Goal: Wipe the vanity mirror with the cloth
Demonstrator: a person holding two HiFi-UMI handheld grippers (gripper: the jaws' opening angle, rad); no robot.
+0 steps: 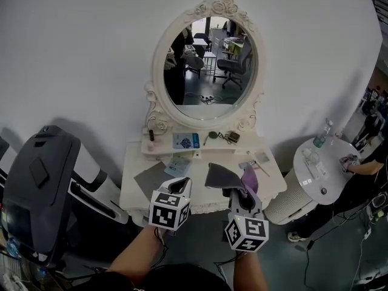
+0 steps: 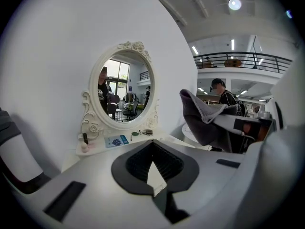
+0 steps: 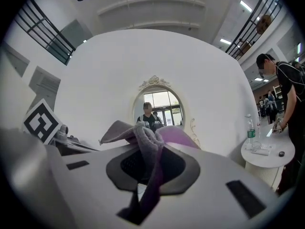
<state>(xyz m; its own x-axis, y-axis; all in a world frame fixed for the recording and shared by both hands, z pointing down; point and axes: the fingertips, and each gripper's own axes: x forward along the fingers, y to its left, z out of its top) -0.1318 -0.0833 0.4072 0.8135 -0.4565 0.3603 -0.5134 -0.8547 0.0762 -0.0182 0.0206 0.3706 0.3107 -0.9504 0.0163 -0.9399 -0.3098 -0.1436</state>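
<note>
Desk's back edge carries mirror. Right gripper clamps cloth; left gripper sits closed, empty. Trailing cloth may sweep off clutter.

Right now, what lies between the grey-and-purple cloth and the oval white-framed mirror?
Head view: past the grey cloth, white tabletop, then a shelf with a blue card and dark items.

White curved wall fills the upper frame; round white side table right; grey floor lower right
</note>
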